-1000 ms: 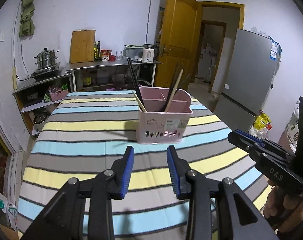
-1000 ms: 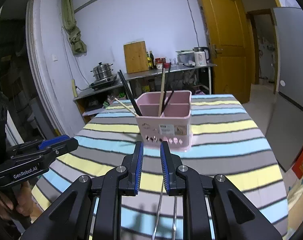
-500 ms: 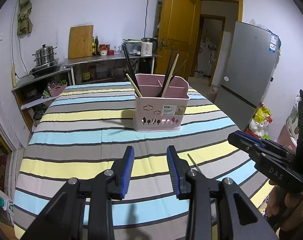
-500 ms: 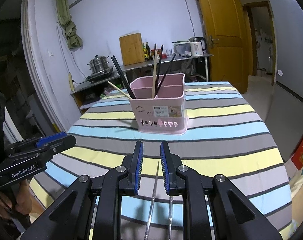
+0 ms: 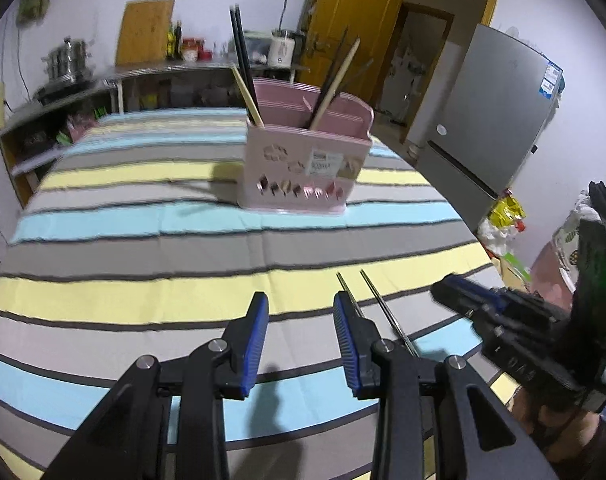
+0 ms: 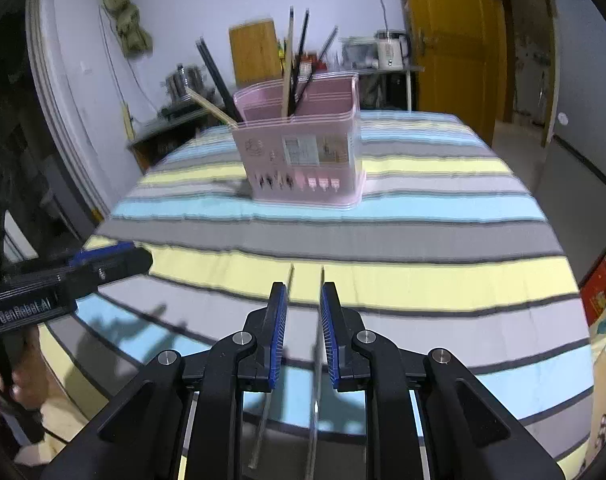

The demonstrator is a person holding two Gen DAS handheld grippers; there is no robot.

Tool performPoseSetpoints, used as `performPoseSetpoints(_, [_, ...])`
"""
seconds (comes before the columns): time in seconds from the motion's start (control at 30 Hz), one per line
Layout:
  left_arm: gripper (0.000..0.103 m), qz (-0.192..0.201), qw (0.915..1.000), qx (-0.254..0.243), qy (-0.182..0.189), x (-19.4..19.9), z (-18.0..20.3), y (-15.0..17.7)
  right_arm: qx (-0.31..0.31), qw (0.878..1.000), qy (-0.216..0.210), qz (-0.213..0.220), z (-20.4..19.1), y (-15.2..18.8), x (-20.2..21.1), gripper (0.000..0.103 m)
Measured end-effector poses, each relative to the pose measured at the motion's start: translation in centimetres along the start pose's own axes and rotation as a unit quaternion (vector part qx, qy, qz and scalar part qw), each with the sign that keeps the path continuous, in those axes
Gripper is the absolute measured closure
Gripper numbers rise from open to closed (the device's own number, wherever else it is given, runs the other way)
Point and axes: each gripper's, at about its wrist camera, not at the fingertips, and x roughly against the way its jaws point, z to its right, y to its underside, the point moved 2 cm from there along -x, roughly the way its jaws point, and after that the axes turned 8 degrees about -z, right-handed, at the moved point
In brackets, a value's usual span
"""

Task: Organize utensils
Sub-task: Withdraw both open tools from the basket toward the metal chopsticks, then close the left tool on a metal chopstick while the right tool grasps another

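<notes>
Left wrist view: the left hand-held gripper (image 5: pixel 299 336) hung open and empty over the striped worktop (image 5: pixel 123 216). It had drawn back since a second earlier, so the pink holder (image 5: pixel 303 160) sat farther off, still carrying dark and wooden chopsticks (image 5: pixel 243 60). Two metal chopsticks (image 5: pixel 379 312) now showed flat on the cloth just beside its right finger. The right hand-held gripper (image 5: pixel 463 300) entered from the right.

Right wrist view: the right hand-held gripper (image 6: pixel 303 332) stood slightly parted, gripping nothing, having also retreated from the pink holder (image 6: pixel 303 152). The metal chopsticks (image 6: pixel 317 320) lay beneath it, pointing toward the holder.
</notes>
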Motion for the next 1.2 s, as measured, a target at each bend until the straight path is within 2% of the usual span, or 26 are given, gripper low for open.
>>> performPoseSetpoints(0.13, [0.068, -0.029, 0.9992, 0.010, 0.024, -2.1, 0.1, -0.1, 0.005, 0.999, -0.003, -0.035, 0.5, 0.9, -2.0, 0.085])
performPoseSetpoints(0.37, [0.068, -0.072, 0.9963, 0.018, 0.043, -5.2, 1.0, -0.7, 0.003, 0.997, -0.004, -0.071, 1.2, 1.9, -4.5, 0.085])
performPoseSetpoints(0.53, [0.068, -0.098, 0.9939, 0.013, 0.050, -7.5, 2.2, -1.1, 0.001, 0.997, -0.002, -0.075, 2.1, 2.3, -4.5, 0.095])
performPoseSetpoints(0.63, [0.069, -0.110, 0.9925, 0.007, 0.052, -8.8, 3.0, -1.3, -0.008, 0.997, 0.007, -0.073, 2.8, 2.4, -4.3, 0.096])
performPoseSetpoints(0.77, [0.082, -0.125, 0.9913, -0.014, 0.040, -10.6, 4.2, -1.4, -0.024, 0.997, 0.009, -0.073, 3.7, 2.6, -3.9, 0.096])
performPoseSetpoints(0.87, [0.091, -0.118, 0.9921, -0.036, 0.022, -10.8, 5.0, -1.4, -0.031, 0.997, 0.010, -0.076, 3.9, 2.7, -3.8, 0.096])
performPoseSetpoints(1.03, [0.096, -0.117, 0.9905, -0.073, 0.008, -11.0, 5.3, -1.8, -0.029, 0.996, 0.011, -0.084, 3.8, 2.3, -3.9, 0.096])
performPoseSetpoints(1.2, [0.097, -0.119, 0.9888, -0.090, -0.005, -10.6, 4.1, -2.3, -0.019, 0.996, 0.024, -0.080, 3.8, 1.2, -4.3, 0.095])
